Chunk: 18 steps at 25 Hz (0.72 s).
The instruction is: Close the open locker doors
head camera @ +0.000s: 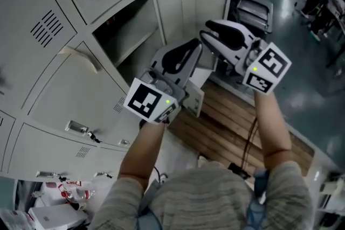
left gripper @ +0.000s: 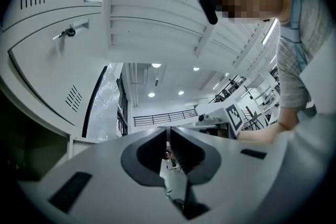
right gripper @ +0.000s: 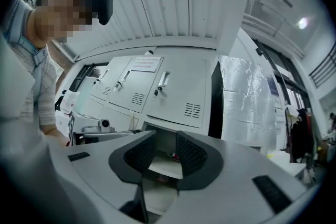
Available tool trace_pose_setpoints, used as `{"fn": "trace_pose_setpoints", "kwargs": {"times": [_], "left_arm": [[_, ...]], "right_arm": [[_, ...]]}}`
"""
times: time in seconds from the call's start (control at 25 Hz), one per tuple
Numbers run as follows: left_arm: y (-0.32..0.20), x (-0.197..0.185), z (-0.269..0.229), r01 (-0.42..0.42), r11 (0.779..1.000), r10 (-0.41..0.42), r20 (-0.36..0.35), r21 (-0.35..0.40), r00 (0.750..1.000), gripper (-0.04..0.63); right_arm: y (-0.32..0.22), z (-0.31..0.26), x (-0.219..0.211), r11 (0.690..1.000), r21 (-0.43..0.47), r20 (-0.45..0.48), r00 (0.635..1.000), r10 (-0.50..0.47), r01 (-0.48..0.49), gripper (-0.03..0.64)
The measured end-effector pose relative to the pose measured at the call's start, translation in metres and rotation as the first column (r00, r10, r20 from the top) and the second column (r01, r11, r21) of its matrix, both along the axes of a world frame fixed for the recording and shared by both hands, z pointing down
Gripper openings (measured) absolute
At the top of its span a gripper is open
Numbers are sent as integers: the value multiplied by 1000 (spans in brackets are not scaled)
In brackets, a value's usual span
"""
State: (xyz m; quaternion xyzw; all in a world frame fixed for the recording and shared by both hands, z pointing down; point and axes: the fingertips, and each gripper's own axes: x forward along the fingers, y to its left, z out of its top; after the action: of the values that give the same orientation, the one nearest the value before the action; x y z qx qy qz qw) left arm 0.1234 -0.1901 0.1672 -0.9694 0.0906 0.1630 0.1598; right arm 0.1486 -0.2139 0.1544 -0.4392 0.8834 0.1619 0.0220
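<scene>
Open door (head camera: 186,12): standing swung out to the right of its open compartment (head camera: 126,27), just beyond both grippers.
Nearer: right gripper (head camera: 206,29) is hovering beside the door's inner face; left gripper (head camera: 195,48) is sitting lower.
Fingers: left fingers (left gripper: 146,152) are pressing together on nothing; right fingers (right gripper: 191,157) are standing apart, empty.
Count: one open door, two grippers.

No legible text, even on the locker notice (right gripper: 143,63)
</scene>
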Motion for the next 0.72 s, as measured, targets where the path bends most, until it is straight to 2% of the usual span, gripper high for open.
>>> {"fn": "trace_pose_setpoints", "kwargs": {"times": [0.16, 0.44, 0.72], "left_arm": [[-9, 39, 9, 8, 1000, -8, 8, -12, 1000, 6], [-18, 81, 24, 18, 1000, -17, 37, -18, 999, 6], [-22, 106, 38, -9, 1000, 9, 32, 11, 999, 6]], "right_arm": [[-10, 13, 44, 1000, -19, 6, 1000, 16, -16, 95], [-17, 33, 91, 1000, -25, 12, 1000, 12, -11, 95], [-16, 47, 114, 999, 38, -6, 1000, -31, 31, 97]]}}
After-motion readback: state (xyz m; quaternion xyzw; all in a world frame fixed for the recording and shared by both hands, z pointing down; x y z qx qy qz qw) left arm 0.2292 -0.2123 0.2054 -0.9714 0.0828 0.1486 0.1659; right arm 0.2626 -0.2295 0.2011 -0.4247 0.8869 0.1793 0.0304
